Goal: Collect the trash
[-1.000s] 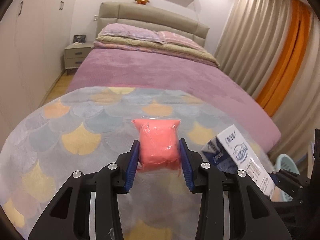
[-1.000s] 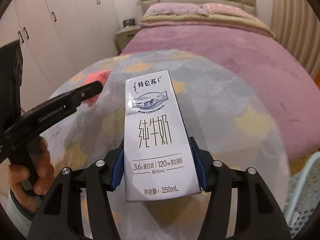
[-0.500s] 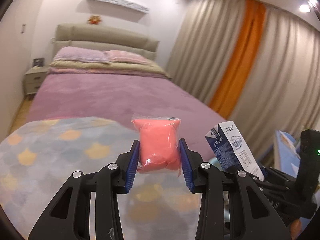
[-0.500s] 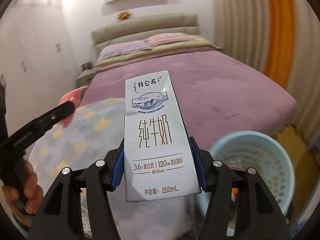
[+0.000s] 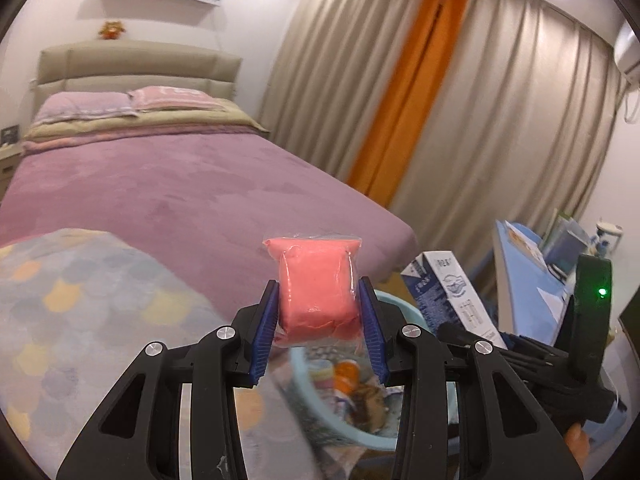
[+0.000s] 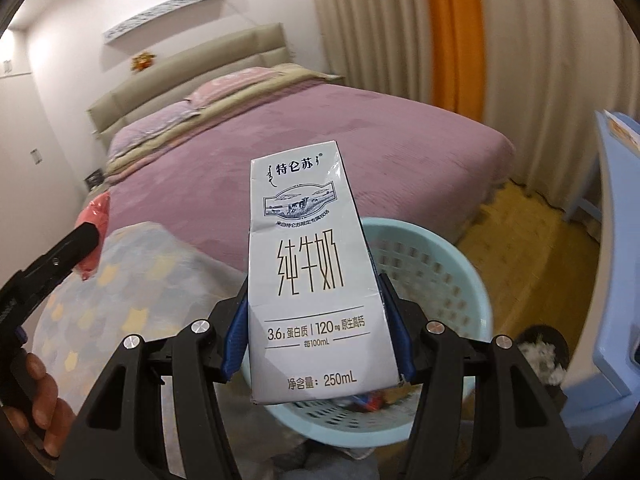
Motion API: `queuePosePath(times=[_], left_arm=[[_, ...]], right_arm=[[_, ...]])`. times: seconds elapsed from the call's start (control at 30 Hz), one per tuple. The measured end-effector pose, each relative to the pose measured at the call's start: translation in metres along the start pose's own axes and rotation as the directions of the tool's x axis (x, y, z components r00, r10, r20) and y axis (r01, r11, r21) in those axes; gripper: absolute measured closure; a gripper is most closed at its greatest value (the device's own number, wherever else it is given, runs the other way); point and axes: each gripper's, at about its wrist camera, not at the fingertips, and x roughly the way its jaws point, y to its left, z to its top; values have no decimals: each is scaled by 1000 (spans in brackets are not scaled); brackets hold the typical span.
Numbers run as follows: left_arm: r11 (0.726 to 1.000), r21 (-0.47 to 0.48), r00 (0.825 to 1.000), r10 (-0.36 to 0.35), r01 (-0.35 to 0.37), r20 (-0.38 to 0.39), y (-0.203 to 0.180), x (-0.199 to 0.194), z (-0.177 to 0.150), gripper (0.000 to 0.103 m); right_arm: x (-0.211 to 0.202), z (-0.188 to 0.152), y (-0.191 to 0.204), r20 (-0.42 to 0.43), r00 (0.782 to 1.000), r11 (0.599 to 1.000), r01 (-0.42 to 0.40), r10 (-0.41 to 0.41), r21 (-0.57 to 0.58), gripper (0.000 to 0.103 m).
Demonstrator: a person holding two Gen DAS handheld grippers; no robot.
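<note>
My left gripper [image 5: 319,316] is shut on a pink packet in clear wrap [image 5: 317,285], held above the near rim of a light blue trash basket [image 5: 376,438] that has wrappers in it. My right gripper [image 6: 316,320] is shut on a white 250 mL milk carton [image 6: 308,276], upright between the blue pads, in front of the same basket [image 6: 448,272]. The carton [image 5: 448,292] and right gripper also show at the right of the left wrist view. The pink packet [image 6: 94,236] and left gripper show at the left edge of the right wrist view.
A bed with a purple cover [image 5: 168,196] and a scale-patterned blanket [image 5: 80,312] lies to the left. A blue table [image 6: 616,208] stands at right, with a dark bin of white scraps [image 6: 542,354] beside it. Beige and orange curtains [image 5: 420,80] hang behind. A person's fingers [image 6: 44,400] grip the left handle.
Both grippers have swung right, away from the patterned blanket, with their loads still gripped. The blue basket has come into view below and behind them.
</note>
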Motion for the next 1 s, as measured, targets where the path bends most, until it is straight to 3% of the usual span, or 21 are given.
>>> queuePosePath(times=[0.13, 0.37, 0.47, 0.53, 0.77, 1.0], left_arm=[[999, 17, 997, -48, 49, -68, -12, 28, -5, 65], [994, 18, 973, -100, 107, -209, -23, 86, -22, 65], [993, 19, 965, -108, 115, -239, -24, 98, -28, 52], [995, 24, 968, -93, 102, -231, -20, 95, -31, 39], [998, 47, 978, -25, 35, -206, -3, 79, -38, 38], [992, 79, 990, 104, -97, -99, 8, 43, -42, 38]], right_arm=[[7, -3, -25, -24, 999, 998, 38, -37, 43, 48], [20, -7, -45, -56, 996, 995, 73, -69, 67, 48], [30, -7, -48, -70, 995, 995, 78, -74, 60, 47], [37, -7, -52, -84, 994, 995, 75, -70, 59, 38], [42, -10, -54, -75, 995, 996, 64, -59, 65, 35], [12, -23, -28, 42, 998, 999, 49, -48, -19, 35]])
